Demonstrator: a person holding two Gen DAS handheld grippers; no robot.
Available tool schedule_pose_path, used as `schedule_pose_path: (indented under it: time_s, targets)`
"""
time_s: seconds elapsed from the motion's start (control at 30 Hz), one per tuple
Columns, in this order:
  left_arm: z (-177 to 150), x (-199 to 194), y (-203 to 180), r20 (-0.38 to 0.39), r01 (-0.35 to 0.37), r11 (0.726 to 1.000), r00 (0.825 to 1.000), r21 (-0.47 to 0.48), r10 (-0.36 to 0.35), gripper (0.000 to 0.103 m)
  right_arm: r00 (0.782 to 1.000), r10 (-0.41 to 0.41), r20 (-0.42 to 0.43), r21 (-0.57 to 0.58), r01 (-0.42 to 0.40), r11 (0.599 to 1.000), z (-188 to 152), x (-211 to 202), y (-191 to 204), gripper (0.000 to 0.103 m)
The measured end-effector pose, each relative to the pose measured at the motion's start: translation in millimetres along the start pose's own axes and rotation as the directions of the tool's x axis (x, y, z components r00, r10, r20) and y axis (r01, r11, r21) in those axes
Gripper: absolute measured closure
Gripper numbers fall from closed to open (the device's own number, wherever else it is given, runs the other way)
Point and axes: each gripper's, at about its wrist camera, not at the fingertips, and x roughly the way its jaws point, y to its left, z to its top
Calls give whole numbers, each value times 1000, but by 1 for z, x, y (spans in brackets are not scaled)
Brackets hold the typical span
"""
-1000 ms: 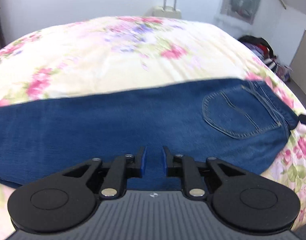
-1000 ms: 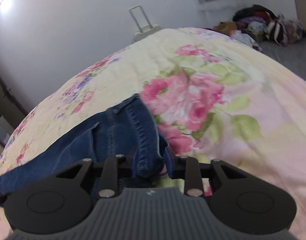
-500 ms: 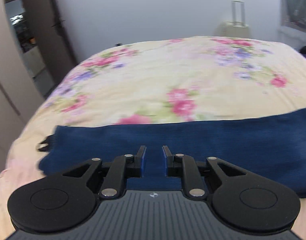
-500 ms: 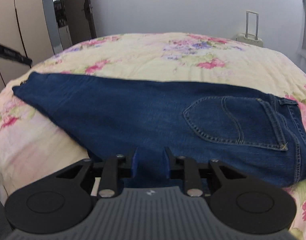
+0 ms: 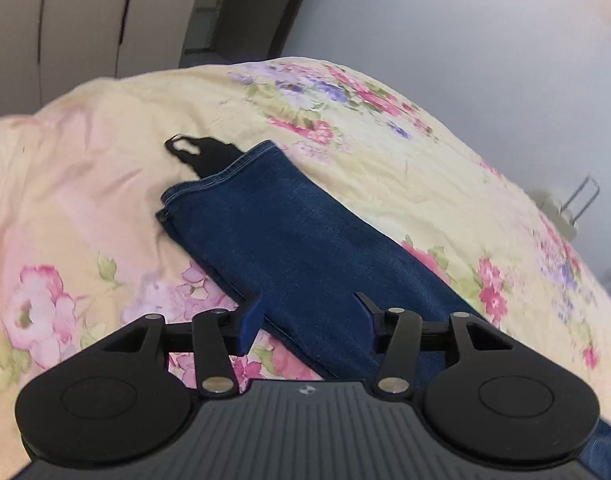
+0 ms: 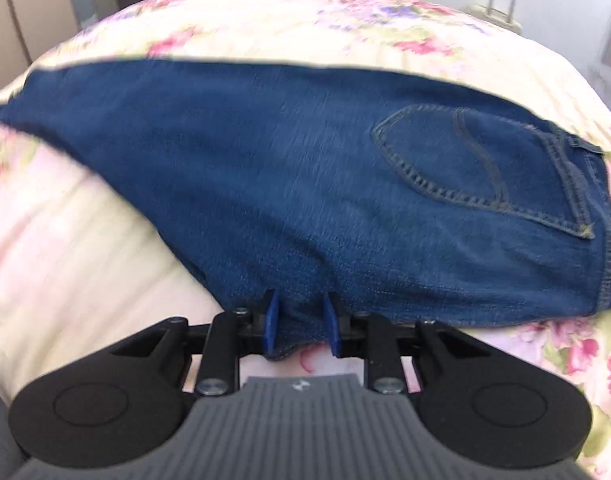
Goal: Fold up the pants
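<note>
Two grippers work over a pair of dark blue denim pants (image 6: 305, 168), which lies flat on a cream bedspread with pink and purple flowers (image 6: 85, 248), folded lengthwise so one leg covers the other. Seen from the right wrist, the stitched back pocket (image 6: 477, 160) sits toward the waist end of the pants, and the legs taper away toward the far left of the bedspread. The right gripper (image 6: 301, 326) stands at the near edge of the pants, below the seat; its blue pads are drawn close together with a bunched fold of denim between them, so it is clamped on the pants. The left gripper (image 5: 307, 320) hovers over the lower leg of the pants, its jaws opening; denim lies under the gap, but the blue pads (image 5: 249, 326) stand clear of it and press on nothing. Beyond it the stitched hem of the pants (image 5: 221, 172) lies on the bedspread, and a flat black piece with a slot (image 5: 197, 150) pokes out just past that hem. Pale wardrobe doors (image 5: 85, 20) stand beyond the bedspread.
</note>
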Motion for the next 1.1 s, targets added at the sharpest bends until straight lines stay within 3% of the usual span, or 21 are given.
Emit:
schedule_pose_path:
  time_s: [0.1,0.27,0.37,0.47,0.57,0.67,0.77,0.83,0.93,1.03,1.1]
  targets:
    - [-4,11,46,92,8,972,996,-236,14,41,995,0,101,82,-9,997,13,-18,-3,83]
    - [-2,40,95,176,83,893,984,-441,-5,42,987,-56,151,115,38,993,42,-5,6,83]
    - [3,62,110,174,89,878,985,-471,-6,45,986,-59,153,116,42,992,51,7,15,83]
    - [4,87,121,158,84,878,987,-472,-9,53,986,-75,149,96,61,993,56,18,23,83]
    - [3,101,130,177,98,883,984,-458,-18,54,988,-88,128,100,75,992,59,27,25,83]
    - [3,111,139,191,127,876,981,-465,-41,64,988,-107,114,106,95,990,59,35,25,83]
    - [6,115,143,190,146,866,980,-478,-61,83,988,-116,103,116,104,988,59,39,26,83]
    - [9,112,140,184,130,871,982,-473,-47,88,988,-118,103,113,106,988,58,39,26,83]
    - [16,94,119,194,87,907,981,-412,-6,92,986,-121,112,120,107,987,56,35,25,83]
    - [29,63,87,236,73,951,972,-299,-1,97,985,-119,124,143,101,985,56,30,18,83]
    - [38,39,47,273,52,984,962,-171,-3,97,986,-119,115,157,100,983,53,26,12,83]
